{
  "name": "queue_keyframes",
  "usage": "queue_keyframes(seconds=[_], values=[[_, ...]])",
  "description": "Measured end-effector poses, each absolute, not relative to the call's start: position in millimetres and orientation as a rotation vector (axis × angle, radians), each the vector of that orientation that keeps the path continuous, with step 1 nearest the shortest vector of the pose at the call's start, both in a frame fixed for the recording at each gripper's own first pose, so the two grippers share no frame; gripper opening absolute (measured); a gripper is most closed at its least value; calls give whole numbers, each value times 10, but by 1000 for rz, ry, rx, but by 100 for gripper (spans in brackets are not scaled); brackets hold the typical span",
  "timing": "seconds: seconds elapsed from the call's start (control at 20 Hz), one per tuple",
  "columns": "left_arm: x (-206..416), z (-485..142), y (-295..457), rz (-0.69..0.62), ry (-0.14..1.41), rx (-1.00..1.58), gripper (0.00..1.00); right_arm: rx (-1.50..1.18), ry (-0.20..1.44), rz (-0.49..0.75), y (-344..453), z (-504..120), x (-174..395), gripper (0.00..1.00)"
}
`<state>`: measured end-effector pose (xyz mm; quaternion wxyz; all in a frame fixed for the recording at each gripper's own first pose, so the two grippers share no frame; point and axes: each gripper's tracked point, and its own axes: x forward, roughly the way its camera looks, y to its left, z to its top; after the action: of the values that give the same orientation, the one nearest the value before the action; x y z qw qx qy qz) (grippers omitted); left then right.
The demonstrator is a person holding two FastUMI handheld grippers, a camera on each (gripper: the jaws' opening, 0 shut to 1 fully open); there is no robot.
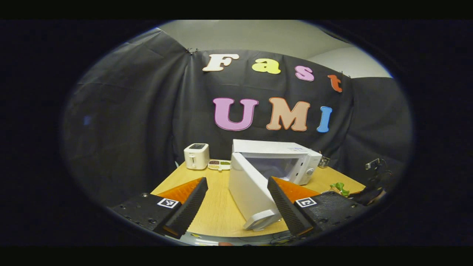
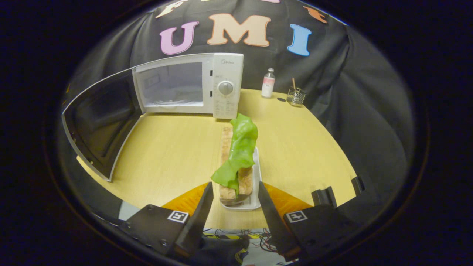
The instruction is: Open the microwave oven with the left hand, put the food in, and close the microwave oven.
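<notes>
In the right gripper view, the right gripper (image 2: 235, 207) sits lowest and nearest, its two ribbed, wedge-shaped fingers spread apart on either side of the near end of a white tray (image 2: 255, 173). Whether the fingers touch the tray cannot be told. The tray is narrow, smooth and rectangular, resting on a pale wood-grain table (image 2: 170, 147). On it lies the food (image 2: 238, 155): a long, rough-crusted piece of bread with a glossy, crumpled green leaf draped along its top. Its long axis runs away from the gripper, toward the microwave's dial panel. Beyond stands the microwave (image 2: 192, 87), a smooth white box with a round dial; its door (image 2: 98, 122) is swung wide open to the left, dark inner face showing. To the right, farther back, stand a small bottle (image 2: 268, 83) and a wire holder (image 2: 296, 96).

In the left gripper view, the left gripper (image 1: 236, 207) has its ribbed fingers spread wide, holding nothing, with the open door's lower edge between them. Far back sit a white toaster (image 1: 196, 156) and a small divided dish (image 1: 219, 164).
</notes>
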<state>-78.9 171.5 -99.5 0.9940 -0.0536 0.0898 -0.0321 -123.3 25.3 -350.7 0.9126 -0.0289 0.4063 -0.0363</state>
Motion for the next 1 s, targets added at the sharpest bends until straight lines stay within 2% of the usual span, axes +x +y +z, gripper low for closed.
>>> queue_keyframes(seconds=[0.1, 0.2, 0.35, 0.4, 0.45, 0.5, 0.65, 0.7, 0.75, 1.0], values=[[-757, -949, 1717, -59, 173, -113, 99, -39, 858, -77, 252, -3554, -1232, 82], [-734, -899, 1720, -54, 160, -122, 99, -17, 851, -86, 269, -3540, -1236, 43], [-711, -945, 1707, -56, 166, -121, 99, -22, 849, -75, 272, -3534, -1223, 43], [-709, -941, 1724, -55, 166, -121, 98, -26, 855, -72, 299, -3545, -1232, 31], [-690, -930, 1729, -53, 162, -123, 99, -30, 855, -74, 280, -3538, -1229, 42], [-676, -927, 1724, -55, 162, -129, 99, -22, 855, -76, 274, -3514, -1224, 31], [-668, -945, 1697, -61, 164, -141, 99, 18, 852, -87, 283, -3498, -1224, 30], [-661, -943, 1701, -61, 163, -144, 98, 22, 845, -88, 281, -3482, -1220, 25], [-654, -960, 1691, -62, 165, -146, 99, 22, 840, -91, 272, -3454, -1216, 30], [-676, -935, 1665, -79, 166, -146, 99, 4, 803, -90, 235, -3260, -1119, 30]])
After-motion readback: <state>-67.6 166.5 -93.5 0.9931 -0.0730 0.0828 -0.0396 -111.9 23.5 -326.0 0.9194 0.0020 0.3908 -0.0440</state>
